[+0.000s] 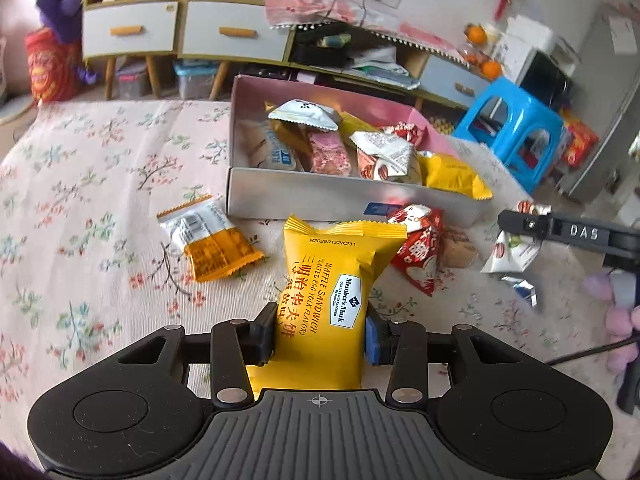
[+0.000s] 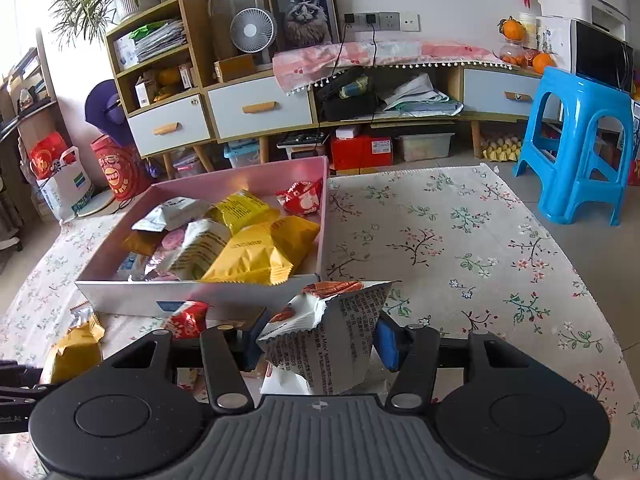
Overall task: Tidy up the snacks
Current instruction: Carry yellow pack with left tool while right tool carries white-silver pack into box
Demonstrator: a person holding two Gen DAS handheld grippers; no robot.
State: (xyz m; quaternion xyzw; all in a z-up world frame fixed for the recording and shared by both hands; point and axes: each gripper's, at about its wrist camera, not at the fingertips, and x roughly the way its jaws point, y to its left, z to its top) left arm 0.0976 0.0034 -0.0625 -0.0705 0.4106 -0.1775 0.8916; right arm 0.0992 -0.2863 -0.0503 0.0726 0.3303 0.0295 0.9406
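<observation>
A yellow waffle sandwich packet stands upright between the pads of my left gripper, which is shut on its lower half. It sits just in front of the pink-lined box, which holds several snack packets. My right gripper is shut on a crumpled white nut packet, close to the box's front wall. In the left wrist view that white packet shows at the right, under a black finger of the right gripper. An orange-and-silver packet and a red packet lie loose on the cloth.
A floral cloth covers the surface, bare to the right of the box. Beyond its far edge stand a blue plastic stool and a low cabinet with drawers. A small brown block lies by the red packet.
</observation>
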